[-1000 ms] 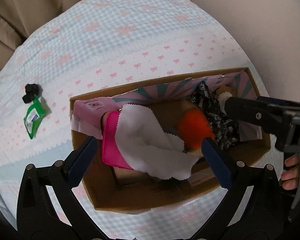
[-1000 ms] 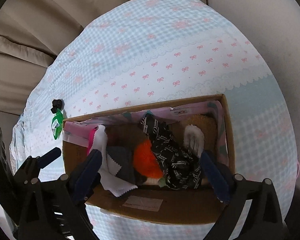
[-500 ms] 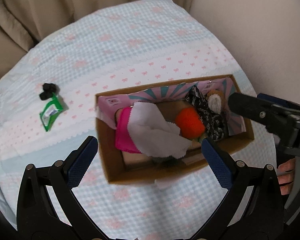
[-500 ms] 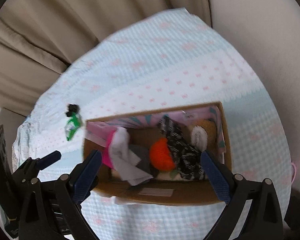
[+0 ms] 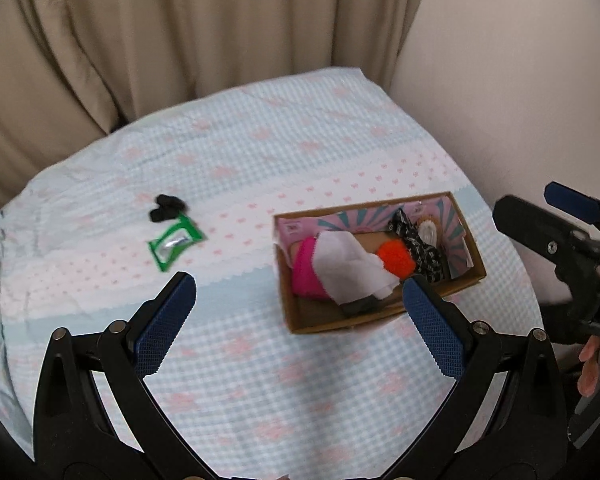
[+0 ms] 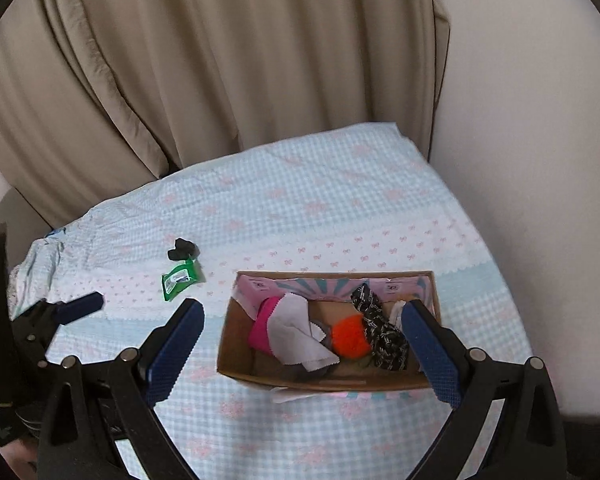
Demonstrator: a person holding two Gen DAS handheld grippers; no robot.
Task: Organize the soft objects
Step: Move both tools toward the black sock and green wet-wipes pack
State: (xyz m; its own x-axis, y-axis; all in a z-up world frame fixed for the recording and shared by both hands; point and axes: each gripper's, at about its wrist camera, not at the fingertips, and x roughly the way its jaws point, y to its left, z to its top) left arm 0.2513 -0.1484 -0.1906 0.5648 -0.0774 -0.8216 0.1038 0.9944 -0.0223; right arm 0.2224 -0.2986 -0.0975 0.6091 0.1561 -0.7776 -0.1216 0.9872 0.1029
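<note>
Table covered with a pale blue checked cloth (image 6: 300,216) with pink bows; beige curtain (image 6: 204,60) behind it, plain wall to the right.

Cardboard box (image 6: 324,380) sits on the right part of the cloth, open on top. Inside, from the left end to the right: pink cloth (image 6: 262,326) against the left end, white cloth (image 6: 296,330) draped over it, a dark grey piece (image 6: 324,334) half under the white one, orange pompom (image 6: 352,340) in the middle, black-and-white patterned fabric (image 6: 380,332) beside it, and a white-and-brown plush piece (image 5: 428,232) at the right end. All lie within the box walls.

Well to the left of the box, on bare cloth: green packet (image 6: 180,278), with a small black item (image 6: 182,250) touching its far corner.

Left gripper (image 5: 298,300) hovers above the table, fingers spread wide, nothing between them. Right gripper (image 6: 302,324) likewise spread wide and empty, held above the near side of the box; its fingers frame the box in the right wrist view. Neither touches anything.
</note>
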